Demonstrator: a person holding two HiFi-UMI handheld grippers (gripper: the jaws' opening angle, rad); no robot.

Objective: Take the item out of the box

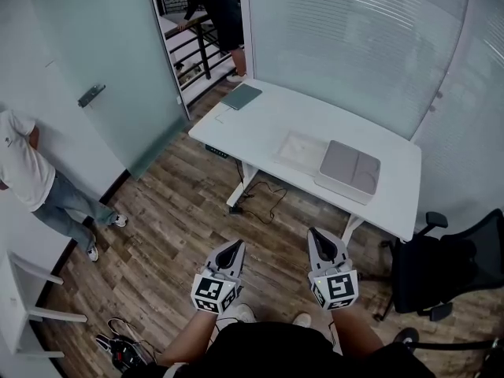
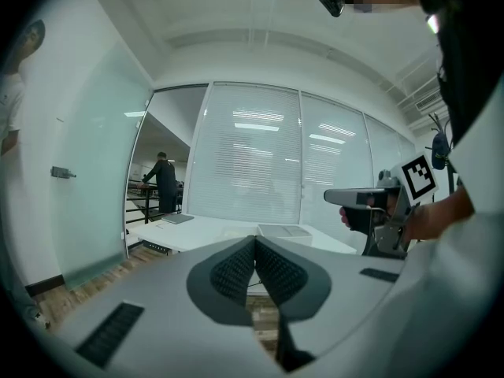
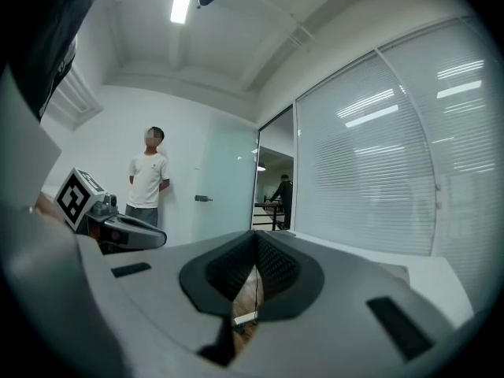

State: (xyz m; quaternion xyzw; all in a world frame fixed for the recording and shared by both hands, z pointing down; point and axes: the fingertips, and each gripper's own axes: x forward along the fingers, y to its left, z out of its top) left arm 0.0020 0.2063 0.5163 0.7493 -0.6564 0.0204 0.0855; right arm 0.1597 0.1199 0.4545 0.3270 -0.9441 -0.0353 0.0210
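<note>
Pale grey flat rectangular box lies on the white desk-style table, toward its right end. Its top has rounded corners and two shallow recessed panels and looks like a closed lid, though it is too far off to be sure. The contents are hidden. A flat whitish translucent tray lies just beside the box on its left. A dark grey-green notebook sits at the table's far left corner.

Left gripper and right gripper are held low by the person's waist over the brown wood-plank floor, well apart from the table. Both have their jaws pressed together with nothing between them. A black office chair stands at the right.
</note>
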